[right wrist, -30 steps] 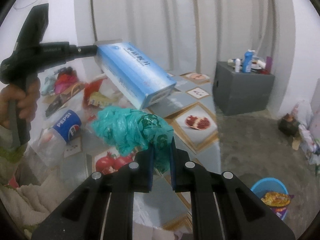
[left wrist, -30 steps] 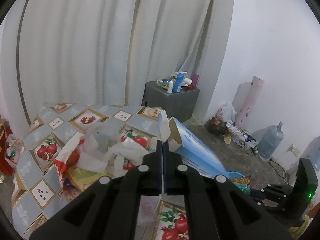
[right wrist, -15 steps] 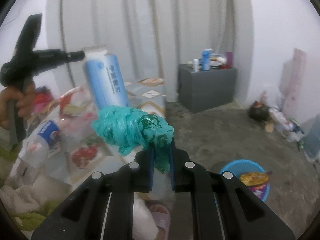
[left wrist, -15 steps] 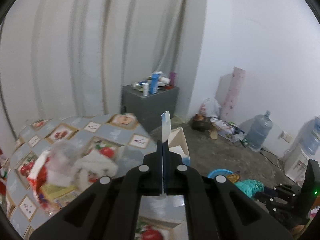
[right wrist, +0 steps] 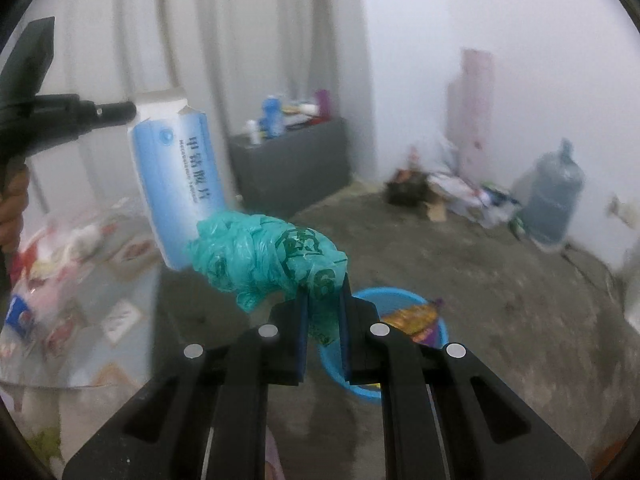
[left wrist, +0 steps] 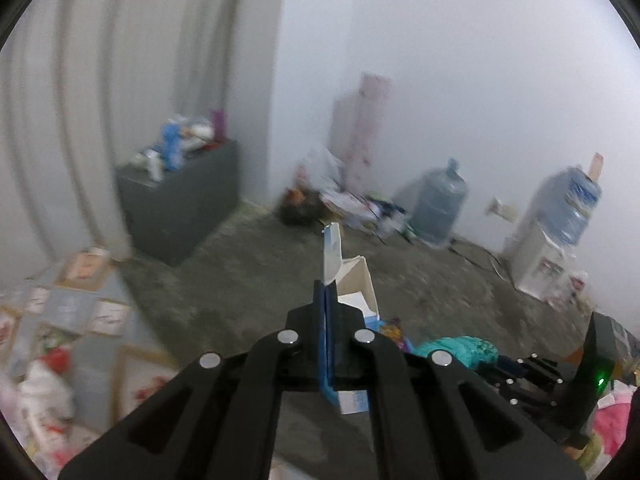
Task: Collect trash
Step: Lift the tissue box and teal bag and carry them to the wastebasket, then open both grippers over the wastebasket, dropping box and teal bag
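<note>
My left gripper (left wrist: 327, 300) is shut on the flap of an open blue and white carton (left wrist: 352, 292), which hangs below it; the carton (right wrist: 176, 184) also shows in the right wrist view, held in the air. My right gripper (right wrist: 323, 312) is shut on a crumpled teal plastic bag (right wrist: 268, 256). The bag (left wrist: 456, 350) and right gripper show low right in the left wrist view. A blue bin (right wrist: 400, 300) with a snack wrapper (right wrist: 416, 316) inside stands on the floor just below and beyond the right gripper.
A table with a fruit-pattern cloth (right wrist: 120, 312) holds more trash at the left, including a Pepsi bottle (right wrist: 16, 316). A grey cabinet (right wrist: 292, 160) stands by the curtain. Water jugs (left wrist: 438, 204), a dispenser (left wrist: 552, 240) and floor clutter (right wrist: 452, 196) line the far wall.
Both grippers have swung right, away from the table and towards the blue bin on the floor. The carton now hangs steeper. Both grips are unchanged.
</note>
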A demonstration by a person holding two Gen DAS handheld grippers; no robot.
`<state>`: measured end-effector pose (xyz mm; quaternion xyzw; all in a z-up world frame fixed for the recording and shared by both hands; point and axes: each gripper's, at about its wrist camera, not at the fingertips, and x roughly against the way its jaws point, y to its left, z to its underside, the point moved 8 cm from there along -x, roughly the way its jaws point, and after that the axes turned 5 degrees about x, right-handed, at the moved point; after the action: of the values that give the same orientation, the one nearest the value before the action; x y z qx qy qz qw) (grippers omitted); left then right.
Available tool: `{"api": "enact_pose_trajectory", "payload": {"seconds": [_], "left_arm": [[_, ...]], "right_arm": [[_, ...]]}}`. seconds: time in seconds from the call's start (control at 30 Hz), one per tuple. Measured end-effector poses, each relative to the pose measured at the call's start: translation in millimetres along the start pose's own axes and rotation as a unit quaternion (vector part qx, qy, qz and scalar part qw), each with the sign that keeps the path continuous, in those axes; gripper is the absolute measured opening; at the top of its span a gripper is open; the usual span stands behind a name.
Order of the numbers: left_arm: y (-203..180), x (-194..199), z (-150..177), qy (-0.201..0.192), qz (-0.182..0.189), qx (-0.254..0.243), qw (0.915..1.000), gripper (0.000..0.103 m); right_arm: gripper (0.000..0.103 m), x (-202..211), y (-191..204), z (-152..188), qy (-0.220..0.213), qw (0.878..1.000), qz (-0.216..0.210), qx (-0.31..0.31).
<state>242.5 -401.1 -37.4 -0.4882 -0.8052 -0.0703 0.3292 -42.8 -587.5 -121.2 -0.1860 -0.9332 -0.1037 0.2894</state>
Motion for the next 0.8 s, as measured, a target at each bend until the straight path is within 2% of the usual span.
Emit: {"api": "enact_pose_trajectory", "payload": {"seconds": [0.13, 0.37, 0.47, 0.5, 0.53, 0.6, 0.67, 0.8], "left_arm": [[-21, -72, 12, 0.069, 0.026, 0.013, 0.9972, 0.000], [-42, -188, 41, 0.153, 0.019, -0.001, 0.9881, 0.000], [-49, -224, 58, 0.181, 0.024, -0.007, 0.9831, 0.001], [-49, -235, 64, 0.189, 0.018, -0.010, 0.9817, 0.005], [-48, -243, 67, 0.196, 0.012, -0.012, 0.9804, 0.010], [-43, -263, 81, 0.219, -0.014, -0.015, 0.9756, 0.046], [-36, -269, 87, 0.217, -0.027, -0.005, 0.9757, 0.048], [-29, -264, 91, 0.214, -0.026, 0.001, 0.9764, 0.050]], "right_arm": [[0.012, -30, -28, 20, 0.034, 0.998, 0.016, -0.042], [0.012, -98, -64, 52, 0.096, 0.991, 0.052, -0.079], [0.017, -125, -78, 64, 0.122, 0.987, 0.069, -0.085], [0.022, -137, -82, 71, 0.134, 0.985, 0.068, -0.088], [0.040, -145, -83, 74, 0.144, 0.983, 0.067, -0.091], [0.060, -161, -93, 89, 0.170, 0.977, 0.077, -0.106], [0.060, -161, -95, 96, 0.173, 0.975, 0.077, -0.112], [0.060, -146, -93, 99, 0.159, 0.977, 0.074, -0.123]]}}
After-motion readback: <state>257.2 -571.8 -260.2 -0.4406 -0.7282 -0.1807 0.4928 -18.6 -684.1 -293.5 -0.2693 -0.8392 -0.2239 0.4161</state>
